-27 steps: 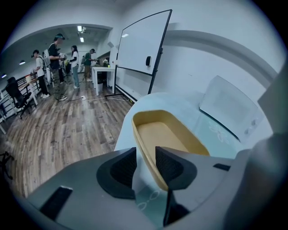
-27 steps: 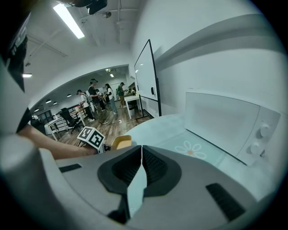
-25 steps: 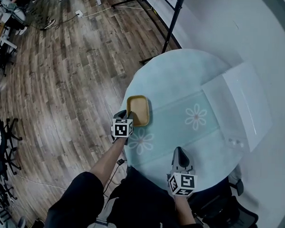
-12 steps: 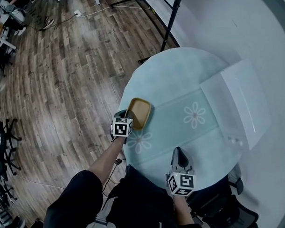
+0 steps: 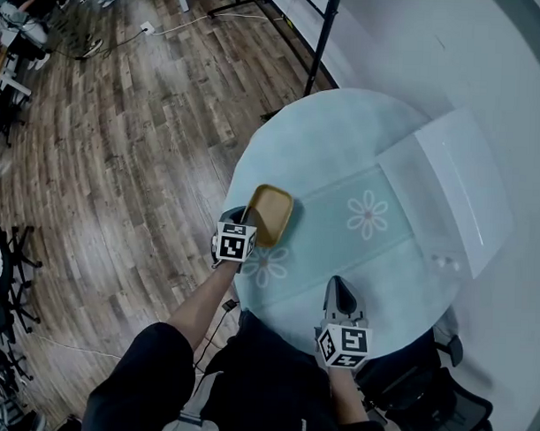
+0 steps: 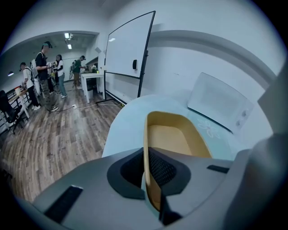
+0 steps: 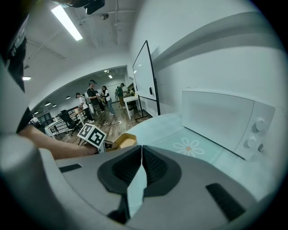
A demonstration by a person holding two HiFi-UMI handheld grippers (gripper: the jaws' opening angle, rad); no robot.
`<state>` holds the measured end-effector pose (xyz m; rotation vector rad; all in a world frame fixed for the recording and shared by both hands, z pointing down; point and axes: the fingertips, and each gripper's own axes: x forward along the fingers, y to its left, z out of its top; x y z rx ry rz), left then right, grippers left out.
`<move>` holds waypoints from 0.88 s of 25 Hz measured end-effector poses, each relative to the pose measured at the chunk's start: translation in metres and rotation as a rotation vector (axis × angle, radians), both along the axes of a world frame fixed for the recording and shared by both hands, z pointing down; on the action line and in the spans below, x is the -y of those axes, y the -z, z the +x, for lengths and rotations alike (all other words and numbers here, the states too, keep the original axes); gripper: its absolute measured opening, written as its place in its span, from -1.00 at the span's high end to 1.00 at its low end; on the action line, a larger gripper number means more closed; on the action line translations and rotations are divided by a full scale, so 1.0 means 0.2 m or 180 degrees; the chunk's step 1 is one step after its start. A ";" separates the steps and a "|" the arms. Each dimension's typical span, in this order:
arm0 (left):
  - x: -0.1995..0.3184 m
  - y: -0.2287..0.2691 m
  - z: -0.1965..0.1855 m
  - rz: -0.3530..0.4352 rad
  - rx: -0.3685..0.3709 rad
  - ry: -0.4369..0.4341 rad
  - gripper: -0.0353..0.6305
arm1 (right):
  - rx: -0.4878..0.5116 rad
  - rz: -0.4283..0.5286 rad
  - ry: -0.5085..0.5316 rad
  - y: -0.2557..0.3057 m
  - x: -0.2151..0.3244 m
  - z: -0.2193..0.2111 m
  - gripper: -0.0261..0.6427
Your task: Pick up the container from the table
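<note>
The left gripper (image 5: 251,221) is clamped on the near wall of the shallow tan rectangular container (image 5: 273,210) at the left edge of the round pale-blue table (image 5: 343,138) — one pad inside, one outside. The right gripper (image 5: 340,293) — jaws pressed together, nothing between them — sits at the table's near edge.

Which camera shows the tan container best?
The left gripper view: the tan container fills the centre, its near wall pinched by the left gripper. Head view shows the container small from above; right gripper view only a far corner.
</note>
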<state>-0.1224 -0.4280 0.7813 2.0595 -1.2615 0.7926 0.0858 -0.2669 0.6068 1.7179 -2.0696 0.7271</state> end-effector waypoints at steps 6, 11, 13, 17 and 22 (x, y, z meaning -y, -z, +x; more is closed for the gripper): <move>-0.05 0.09 0.07 0.0086 -0.0031 -0.0120 0.84 | 0.0036 0.0038 -0.0008 0.01 -0.04 0.01 0.85; -0.12 0.19 0.10 0.0176 -0.0021 -0.0231 0.84 | 0.0088 0.0084 0.0011 0.03 -0.08 -0.01 0.85; -0.15 0.23 0.11 0.0210 -0.0019 -0.0277 0.84 | 0.0122 0.0101 0.0038 0.04 -0.11 -0.02 0.85; -0.23 0.32 0.14 0.0278 -0.0016 -0.0372 0.84 | 0.0264 0.0166 0.0122 0.07 -0.16 -0.05 0.85; -0.31 0.47 0.20 0.0441 -0.0005 -0.0495 0.83 | 0.0268 0.0275 0.0198 0.09 -0.22 -0.04 0.85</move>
